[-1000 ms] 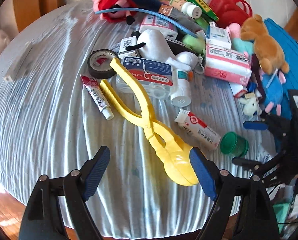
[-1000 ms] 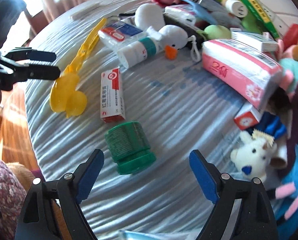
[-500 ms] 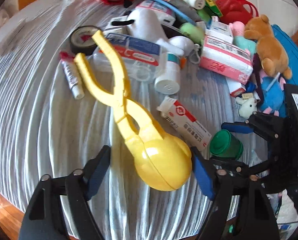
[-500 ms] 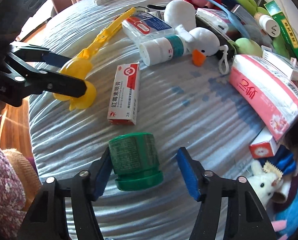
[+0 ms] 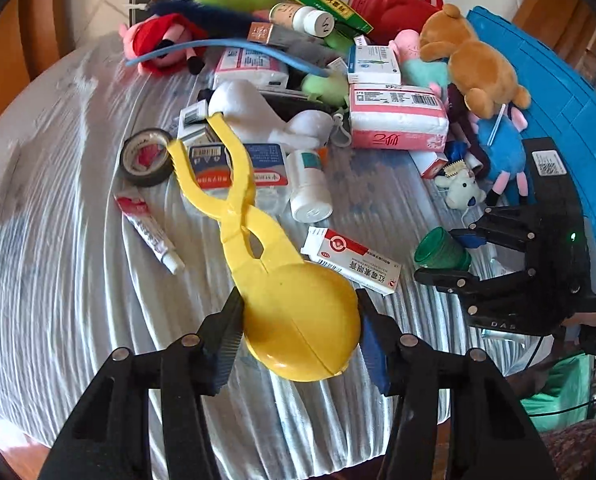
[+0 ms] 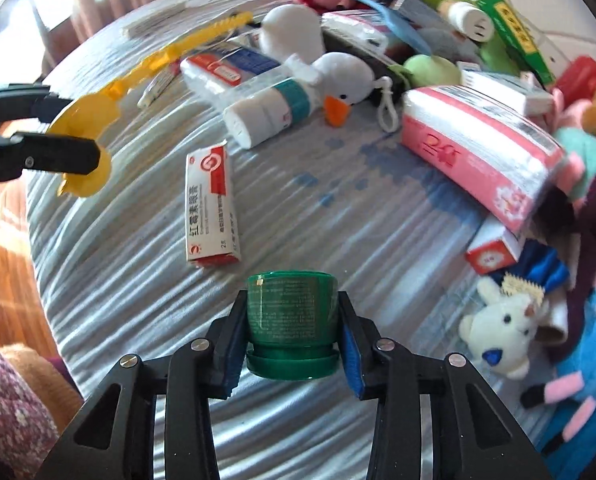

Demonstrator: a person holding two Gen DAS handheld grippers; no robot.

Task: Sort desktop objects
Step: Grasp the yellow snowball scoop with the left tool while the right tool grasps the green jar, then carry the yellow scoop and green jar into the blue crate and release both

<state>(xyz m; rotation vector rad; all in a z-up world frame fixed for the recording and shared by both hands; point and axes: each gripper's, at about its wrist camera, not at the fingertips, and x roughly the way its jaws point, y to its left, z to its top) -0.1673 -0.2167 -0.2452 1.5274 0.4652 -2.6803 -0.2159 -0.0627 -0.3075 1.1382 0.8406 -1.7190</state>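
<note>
A yellow snowball-maker tong lies on the striped cloth, and my left gripper is shut on its round head; its handles reach up toward a black tape roll. It also shows in the right wrist view, held by the left gripper. My right gripper is shut on a green jar lying on its side, also seen in the left wrist view. A red-and-white medicine box lies between the two grippers.
A pile crowds the far side: white duck plush, white bottle, pink tissue pack, brown bear, small white plush, ointment tube. A blue bin stands at the right. The table's edge runs close below both grippers.
My left gripper moved forward and closed on the yellow tong's head. My right gripper moved forward and closed on the green jar.
</note>
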